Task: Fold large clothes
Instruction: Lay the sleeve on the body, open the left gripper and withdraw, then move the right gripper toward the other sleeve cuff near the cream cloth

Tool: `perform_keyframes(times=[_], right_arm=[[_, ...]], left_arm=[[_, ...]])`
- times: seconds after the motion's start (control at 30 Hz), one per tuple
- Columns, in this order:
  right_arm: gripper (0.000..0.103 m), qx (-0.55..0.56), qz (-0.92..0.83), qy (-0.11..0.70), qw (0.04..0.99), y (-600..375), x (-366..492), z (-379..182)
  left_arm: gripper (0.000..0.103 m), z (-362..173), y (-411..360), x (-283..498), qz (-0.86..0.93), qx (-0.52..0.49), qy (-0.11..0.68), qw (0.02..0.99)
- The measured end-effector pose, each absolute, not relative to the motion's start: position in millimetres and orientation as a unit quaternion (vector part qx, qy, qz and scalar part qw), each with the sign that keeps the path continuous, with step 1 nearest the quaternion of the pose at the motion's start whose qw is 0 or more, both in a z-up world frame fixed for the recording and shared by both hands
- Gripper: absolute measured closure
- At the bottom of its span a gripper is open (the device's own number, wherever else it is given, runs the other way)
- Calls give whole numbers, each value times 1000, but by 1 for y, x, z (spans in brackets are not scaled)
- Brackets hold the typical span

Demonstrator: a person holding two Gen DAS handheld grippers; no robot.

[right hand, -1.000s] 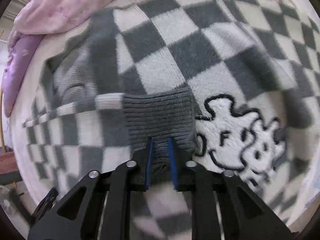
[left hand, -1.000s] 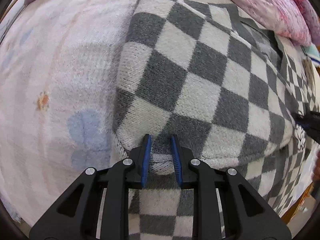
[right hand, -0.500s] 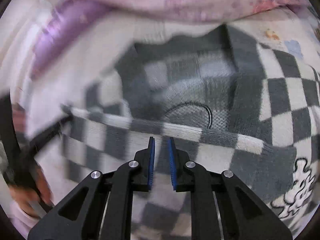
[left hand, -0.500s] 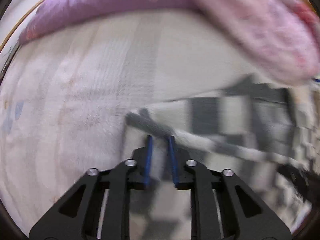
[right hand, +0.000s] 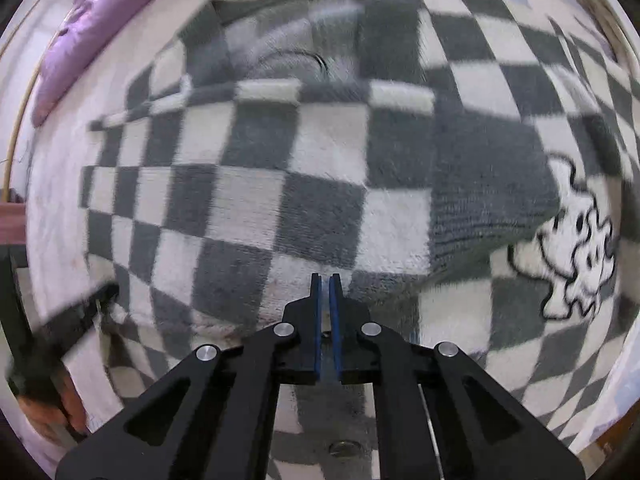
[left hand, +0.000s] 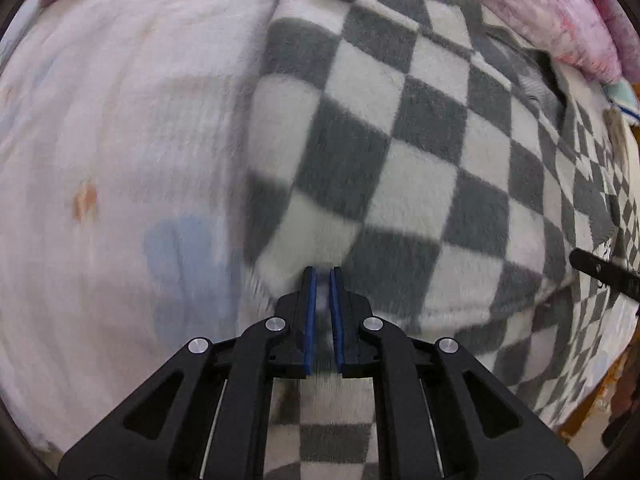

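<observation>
A grey-and-white checkered fleece sweater point(left hand: 400, 140) lies spread on the bed, one sleeve folded across its body. My left gripper point(left hand: 322, 270) points down at the sweater's near left corner, its blue pads pinched on white fluff of the hem. In the right wrist view the sweater point(right hand: 240, 200) fills the frame. The sleeve's grey ribbed cuff point(right hand: 492, 208) lies beside a white cartoon patch point(right hand: 576, 256). My right gripper point(right hand: 325, 276) has its tips at the folded sleeve's lower edge. Its jaws are closing to a thin slit, and no cloth shows between them.
A pale pink bedsheet point(left hand: 120, 120) with faint blue and orange prints lies left of the sweater. A pink quilt point(left hand: 560, 8) and a purple pillow point(right hand: 92, 28) lie beyond the collar. The other gripper and a hand point(right hand: 52, 412) blur at the lower left.
My left gripper swung toward the pillows and came back to the hem, jaws narrower. My right gripper let go of the grey cuff and moved left along the sleeve; the cuff now lies to its right.
</observation>
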State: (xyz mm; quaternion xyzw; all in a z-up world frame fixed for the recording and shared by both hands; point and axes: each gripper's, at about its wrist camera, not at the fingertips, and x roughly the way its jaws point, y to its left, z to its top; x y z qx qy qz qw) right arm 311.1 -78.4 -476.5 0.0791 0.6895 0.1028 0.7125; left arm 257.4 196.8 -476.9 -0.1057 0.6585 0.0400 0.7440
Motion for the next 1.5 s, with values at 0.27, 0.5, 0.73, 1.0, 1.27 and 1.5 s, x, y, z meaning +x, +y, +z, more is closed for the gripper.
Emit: perform_keyframes(times=[0.27, 0.5, 0.73, 1.0, 1.27, 1.5], right_arm=[[103, 121, 95, 702, 695, -97, 309, -500], [90, 128, 98, 708, 688, -114, 308, -479], [30, 126, 75, 687, 711, -133, 287, -440], [30, 133, 68, 679, 718, -160, 270, -375], [29, 122, 91, 665, 731, -171, 240, -301], [24, 111, 103, 658, 738, -181, 198, -247]], left_arm=[[95, -481, 205, 268, 53, -129, 658, 740], [34, -460, 187, 268, 29, -131, 650, 748], [23, -436, 139, 268, 37, -89, 645, 758], [23, -376, 109, 241, 37, -86, 634, 768], [22, -287, 85, 207, 58, -78, 618, 780], [21, -227, 67, 164, 53, -75, 600, 795]])
